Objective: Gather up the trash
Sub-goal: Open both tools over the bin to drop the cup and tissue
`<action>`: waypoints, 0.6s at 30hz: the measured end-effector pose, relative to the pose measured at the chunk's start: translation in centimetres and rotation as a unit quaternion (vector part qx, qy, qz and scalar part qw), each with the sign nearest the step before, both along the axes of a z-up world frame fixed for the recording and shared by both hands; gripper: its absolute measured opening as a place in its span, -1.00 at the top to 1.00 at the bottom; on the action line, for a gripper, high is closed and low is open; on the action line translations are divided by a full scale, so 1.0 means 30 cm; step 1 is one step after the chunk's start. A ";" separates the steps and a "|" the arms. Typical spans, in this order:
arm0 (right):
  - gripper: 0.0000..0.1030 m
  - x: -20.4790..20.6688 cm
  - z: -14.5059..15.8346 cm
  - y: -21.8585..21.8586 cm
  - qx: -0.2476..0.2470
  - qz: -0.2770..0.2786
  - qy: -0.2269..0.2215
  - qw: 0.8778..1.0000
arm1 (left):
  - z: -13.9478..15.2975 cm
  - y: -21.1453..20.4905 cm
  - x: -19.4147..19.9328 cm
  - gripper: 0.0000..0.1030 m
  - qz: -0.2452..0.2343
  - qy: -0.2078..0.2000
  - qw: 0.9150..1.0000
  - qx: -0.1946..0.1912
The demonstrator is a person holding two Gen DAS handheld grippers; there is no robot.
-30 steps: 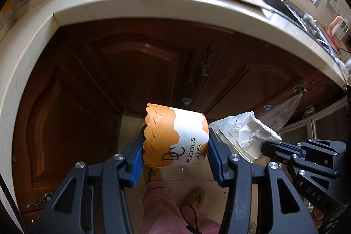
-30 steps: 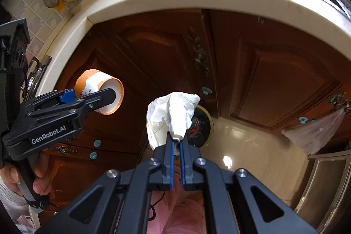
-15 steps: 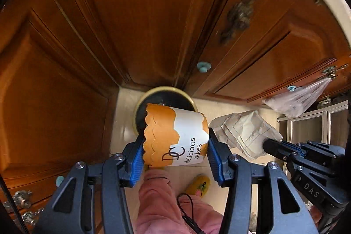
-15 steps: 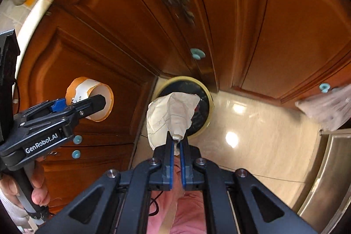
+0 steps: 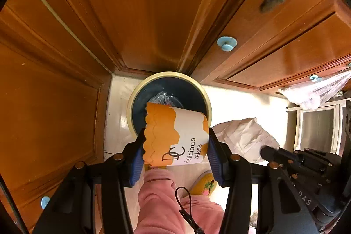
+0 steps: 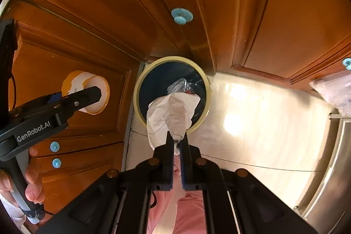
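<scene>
A: Where's the trash?
B: Above the round cream-rimmed dark bin [image 5: 133, 100] on the floor. The left gripper [image 5: 176, 146] clamps an orange-and-white paper cake cup [image 5: 175, 137].
A: The right gripper [image 6: 176, 142]?
B: Pinched tight on crumpled white paper [image 6: 169, 115].

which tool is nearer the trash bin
Hard to call. The left tool holds the cake cup over the bin; the right tool holds crumpled paper over its rim.

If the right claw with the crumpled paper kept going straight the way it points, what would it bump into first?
Probably the round trash bin on the floor: the right claw points down at its open mouth, with only its own crumpled paper ahead. Depth is hard to judge.
</scene>
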State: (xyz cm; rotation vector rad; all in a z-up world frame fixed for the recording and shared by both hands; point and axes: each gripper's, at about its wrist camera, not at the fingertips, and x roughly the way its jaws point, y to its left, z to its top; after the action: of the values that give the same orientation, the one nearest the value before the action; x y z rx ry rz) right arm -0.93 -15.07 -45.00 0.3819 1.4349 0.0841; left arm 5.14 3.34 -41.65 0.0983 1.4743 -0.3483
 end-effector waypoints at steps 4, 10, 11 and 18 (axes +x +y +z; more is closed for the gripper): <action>0.92 0.032 -0.052 0.020 0.006 -0.006 0.010 1.000 | -0.050 -0.011 0.026 0.04 -0.013 0.005 1.000 -0.002; 0.91 0.073 -0.113 0.050 0.005 0.004 0.025 1.000 | -0.097 0.003 0.069 -0.05 -0.014 0.018 1.000 -0.006; 0.91 0.081 -0.121 0.055 0.005 0.007 0.027 1.000 | -0.101 0.007 0.073 -0.16 -0.012 0.019 1.000 -0.005; 0.82 0.143 -0.190 0.073 0.013 0.013 0.043 0.999 | -0.133 0.043 0.118 -0.36 0.001 0.020 1.000 0.000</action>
State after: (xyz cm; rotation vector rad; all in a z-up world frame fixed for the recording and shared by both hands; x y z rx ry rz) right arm 3.36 -12.89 -50.69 0.3930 1.5257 0.1093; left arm 8.68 4.63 -45.63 0.0903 1.5130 -0.3499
